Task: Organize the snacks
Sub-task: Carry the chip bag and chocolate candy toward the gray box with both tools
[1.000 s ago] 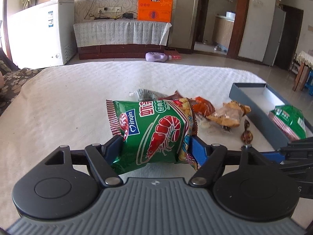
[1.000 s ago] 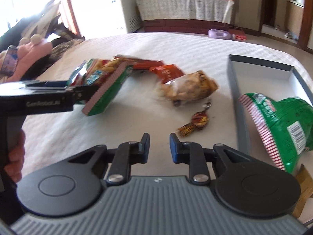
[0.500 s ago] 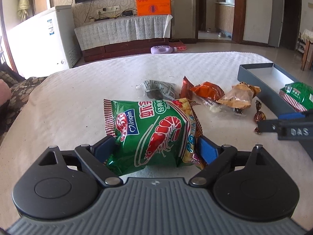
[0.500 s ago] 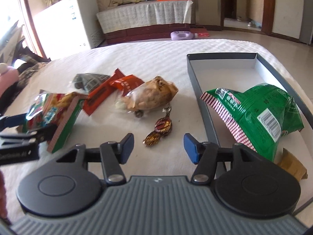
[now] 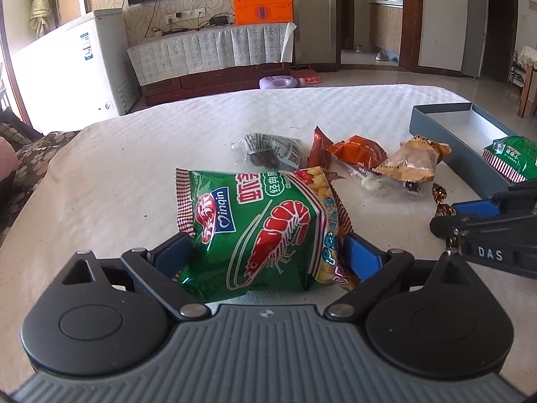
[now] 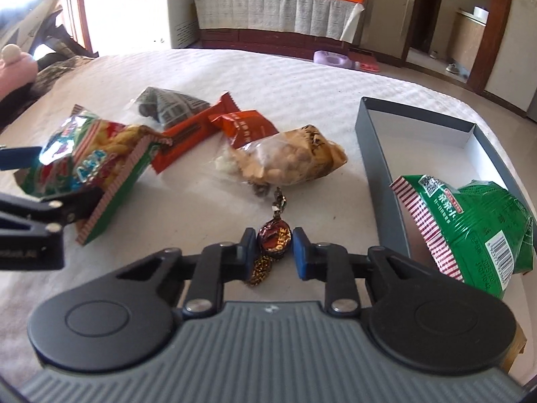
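The left gripper [image 5: 265, 255] is squeezing a green shrimp bag [image 5: 255, 231] between its two blue fingers [image 5: 174, 258]. A yellow chip bag [image 5: 327, 231] is tucked against the right side of the green one, and the right finger is pressing on it, so both bags are sitting in that grip. In the right wrist view the two bags [image 6: 97, 171] are tilting up off the white cloth.

The right gripper [image 6: 273, 250] is sitting low on the cloth with a small brown candy [image 6: 273, 238] right between its blue fingers [image 6: 302, 252]. The fingers are very near the candy on both sides, with a thin gap showing on the right. I cannot tell if they are pinching it.

On the white bench [image 5: 110, 174] more snacks are lying loose in a little pile: one gray bag [image 5: 268, 147], one long red bar [image 6: 188, 134], one orange pack [image 5: 359, 151], and one clear bag of nuts [image 6: 288, 161]. They are touching or overlapping each other. One tiny clear-wrapped sweet [image 5: 371, 184] is lying just in front of them.

One gray box [image 6: 379, 154] is sitting open near the right edge of the bench. One more green bag [image 6: 470, 228] is leaning over the box's near end. The far part of the box is bare and white. The left and far parts of the cloth are bare too.
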The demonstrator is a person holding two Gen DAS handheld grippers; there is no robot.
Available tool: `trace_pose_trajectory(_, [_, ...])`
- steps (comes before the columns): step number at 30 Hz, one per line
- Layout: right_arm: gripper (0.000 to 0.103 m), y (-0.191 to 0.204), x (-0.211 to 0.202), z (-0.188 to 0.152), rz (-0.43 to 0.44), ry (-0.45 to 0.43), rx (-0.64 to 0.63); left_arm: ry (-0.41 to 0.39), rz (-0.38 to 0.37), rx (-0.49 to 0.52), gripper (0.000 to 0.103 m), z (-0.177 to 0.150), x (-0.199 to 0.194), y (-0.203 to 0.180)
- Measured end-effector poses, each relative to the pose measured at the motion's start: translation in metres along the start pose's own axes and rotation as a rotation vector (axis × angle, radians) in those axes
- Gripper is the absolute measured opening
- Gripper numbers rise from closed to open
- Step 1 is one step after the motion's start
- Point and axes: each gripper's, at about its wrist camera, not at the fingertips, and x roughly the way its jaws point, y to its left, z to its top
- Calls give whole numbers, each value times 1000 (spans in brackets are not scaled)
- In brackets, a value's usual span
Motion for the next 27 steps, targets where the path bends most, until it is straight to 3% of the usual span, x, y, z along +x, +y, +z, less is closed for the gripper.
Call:
trace_pose_trajectory(8, [26, 20, -15, -10, 101, 17, -59, -6, 6, 30, 98, -1, 4, -6])
trace_pose_trajectory(16, [26, 22, -23, -10, 124, 5, -43, -37, -41, 1, 80, -1, -9, 4])
trace_pose_trajectory(27, [26, 15, -41, -3, 156, -53, -17, -95, -34, 3, 78, 7, -30, 1])
